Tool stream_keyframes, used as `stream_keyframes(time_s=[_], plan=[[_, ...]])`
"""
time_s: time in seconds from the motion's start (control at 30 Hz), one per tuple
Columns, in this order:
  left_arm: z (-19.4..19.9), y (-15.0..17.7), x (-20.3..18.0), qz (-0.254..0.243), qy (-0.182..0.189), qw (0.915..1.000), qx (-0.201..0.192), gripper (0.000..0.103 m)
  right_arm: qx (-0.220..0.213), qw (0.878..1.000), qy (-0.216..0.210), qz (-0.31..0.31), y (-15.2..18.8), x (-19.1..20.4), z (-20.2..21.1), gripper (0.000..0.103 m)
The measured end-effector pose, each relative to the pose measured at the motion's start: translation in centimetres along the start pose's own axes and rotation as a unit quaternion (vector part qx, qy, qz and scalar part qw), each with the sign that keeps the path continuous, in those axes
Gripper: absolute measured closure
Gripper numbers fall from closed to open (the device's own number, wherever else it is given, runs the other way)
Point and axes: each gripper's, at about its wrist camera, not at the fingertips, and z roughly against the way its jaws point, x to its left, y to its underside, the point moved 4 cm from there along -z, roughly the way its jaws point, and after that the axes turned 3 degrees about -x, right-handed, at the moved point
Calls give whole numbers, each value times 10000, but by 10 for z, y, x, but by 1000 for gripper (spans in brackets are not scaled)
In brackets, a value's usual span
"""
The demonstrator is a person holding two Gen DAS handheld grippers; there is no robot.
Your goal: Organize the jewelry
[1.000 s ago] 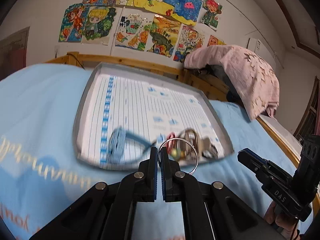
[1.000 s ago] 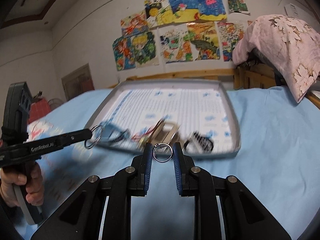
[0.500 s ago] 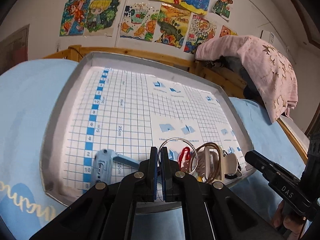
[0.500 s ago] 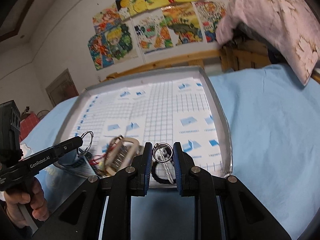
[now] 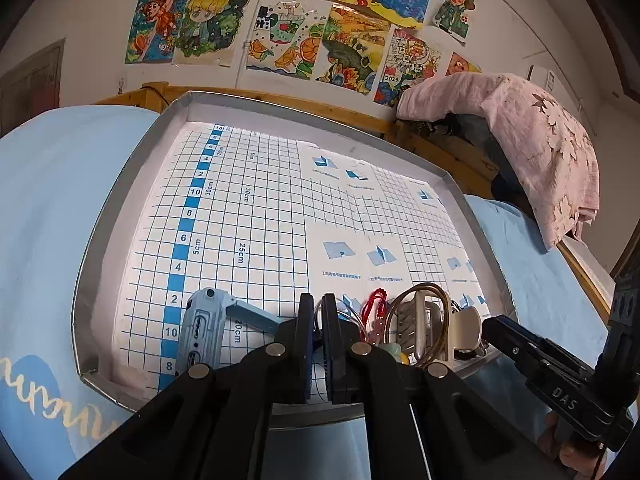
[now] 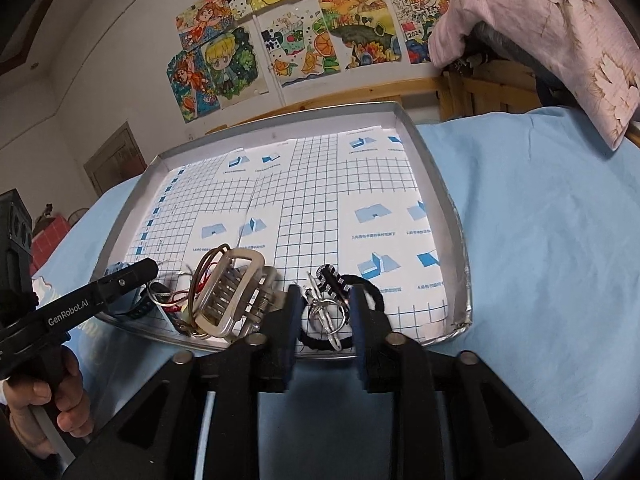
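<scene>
Light blue bedsheet (image 6: 540, 240) under a wall of children's drawings (image 5: 288, 36). Grey tray (image 5: 116, 208) lined with gridded paper sits on it. Along the near edge: blue hair clip (image 5: 202, 332), cream claw clip (image 6: 234, 296), red cord charm (image 5: 374, 306), black hair tie (image 6: 374, 298).

Left gripper (image 5: 317, 344) over the near edge, jaws nearly together, pinching a thin silver ring (image 5: 340, 316).

Right gripper (image 6: 326, 312): jaws apart, small silver ring (image 6: 326, 314) between them; whether the pads touch it, cannot tell.
</scene>
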Motion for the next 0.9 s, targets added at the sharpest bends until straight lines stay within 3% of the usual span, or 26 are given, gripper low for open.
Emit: stream_keyframes(time_s=[0.07, 0.17, 0.3, 0.33, 0.37, 0.5, 0.53, 0.6, 0.63, 0.9], plan=[[1, 0, -2, 8, 67, 10000, -2, 92, -67, 10000, -4, -22, 0, -1, 5, 67], [6, 0, -4, 33, 147, 9998, -89, 74, -177, 9998, 2, -60, -2, -3, 11, 62], [20, -2, -6, 77, 75, 9993, -347, 36, -477, 9988, 33, -71, -7, -3, 28, 53], [27, -3, -5, 91, 20, 9989, -470, 33, -550, 9985, 33, -64, -9, -2, 32, 51], [33, -3, -5, 109, 49, 9983, -568, 33, -639, 9979, 32, -54, -10, -2, 37, 48], [61, -4, -2, 139, -101, 9963, -843, 8, -1105, 9939, -62, 3, -14, 3, 70, 27], [74, -4, -2, 110, -133, 9949, -999, 4, -1214, 9925, -122, 24, -14, 5, 78, 24], [97, -2, -1, 53, -155, 9922, -1233, 2, -1457, 9890, -229, 72, -15, 9, 98, 4], [107, -1, 0, 33, -171, 9909, -1337, 1, -1561, 9873, -265, 113, -14, 12, 109, 1], [188, 21, 12, -33, -326, 9838, -1760, 0, -2113, 9760, -182, 502, -1, 35, 183, 1]])
